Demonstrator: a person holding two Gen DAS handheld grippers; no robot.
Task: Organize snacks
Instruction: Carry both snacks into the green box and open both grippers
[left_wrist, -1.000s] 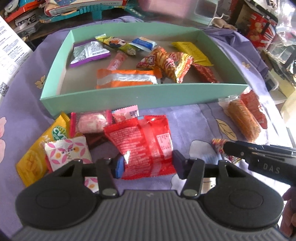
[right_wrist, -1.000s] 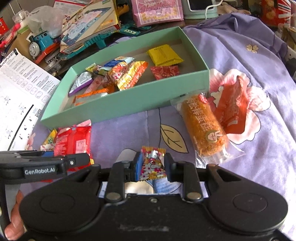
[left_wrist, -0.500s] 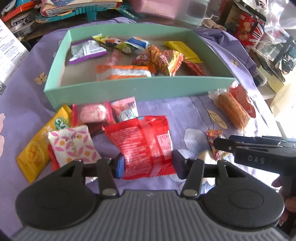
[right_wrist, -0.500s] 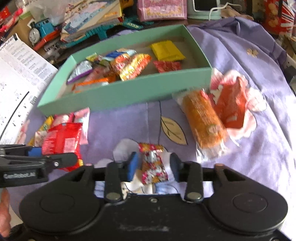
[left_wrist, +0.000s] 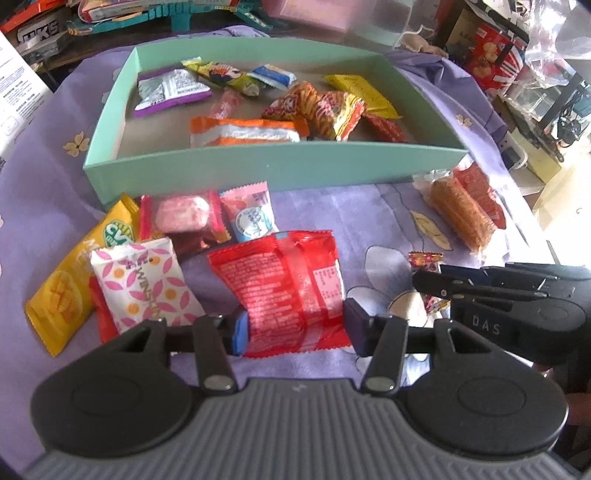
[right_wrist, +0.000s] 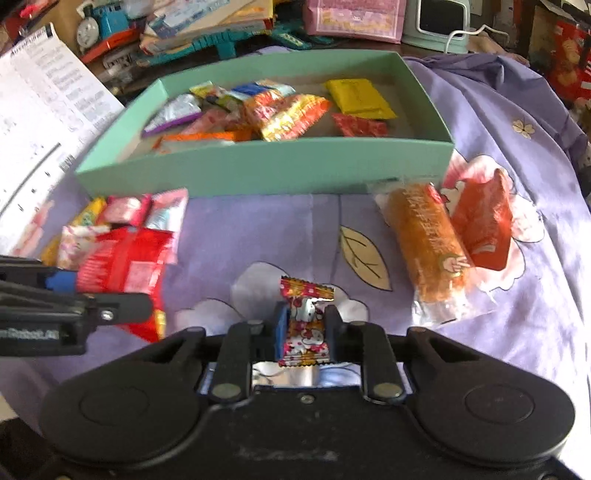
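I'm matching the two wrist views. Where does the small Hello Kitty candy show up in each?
Left wrist: candy at right, partly hidden behind the right gripper.
Right wrist: candy at bottom centre, pinched between the right gripper's fingers.
Shared landmark: green box, beyond the candy in both.

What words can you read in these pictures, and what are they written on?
"DAS": on the side of the right gripper, seen from the left wrist view.
"WINSUN", roughly; partly blurred: on the white packet with pink petals.
"CV", probably: green badge on the yellow mango packet.
Label on the left gripper: too blurred.
Small print on the red packet, printed paper sheet and boxed snacks: unreadable.
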